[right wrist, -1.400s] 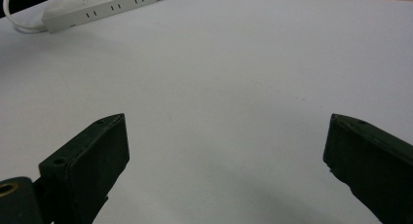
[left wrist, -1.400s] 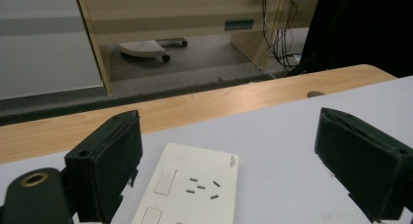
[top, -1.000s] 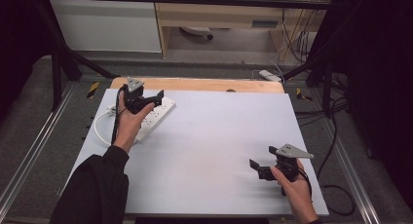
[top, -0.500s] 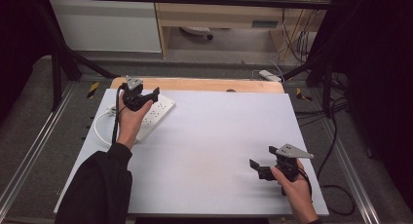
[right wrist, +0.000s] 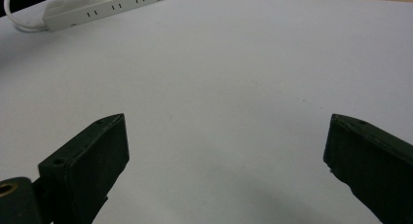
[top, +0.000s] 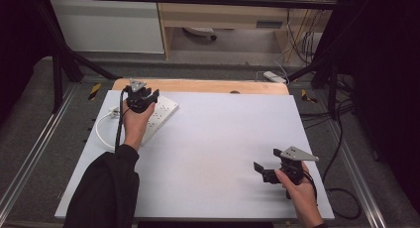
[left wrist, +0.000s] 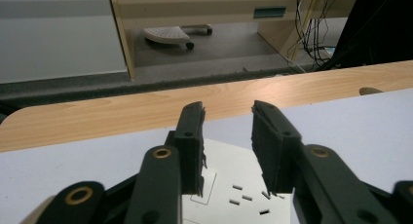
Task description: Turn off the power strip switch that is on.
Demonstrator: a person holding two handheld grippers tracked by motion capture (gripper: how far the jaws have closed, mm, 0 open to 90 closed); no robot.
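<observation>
Scene: a white-topped table with a light wooden far edge (top: pixel 198 85) is seen from above, with a person's two forearms reaching in from the near side.

Object in hand: a long white plastic power strip with rows of socket slots (top: pixel 161 115) is laid at the far left corner of the white surface, its white cable (top: pixel 101 131) looped off towards the left edge.

Left gripper (top: pixel 141 96): it is held directly over the power strip's far end, pointed forward and down; in the left gripper view (left wrist: pixel 226 146) the black jaws are shown parted by a narrow gap with nothing between them, the socket face (left wrist: pixel 243 192) lying just below. Contact with the strip cannot be told.

Right gripper (top: pixel 267 169): it is kept low near the table's near right corner, well apart from the strip; its jaws are spread wide over bare white surface (right wrist: pixel 219 87), as the right gripper view shows, and nothing is held.

Reading: the left gripper appears to be lined up for a grasp or press on the strip, while the right is judged to be parked clear of the work.

Risk: a slide of the light strip under an off-centre touch is thought possible.
</observation>
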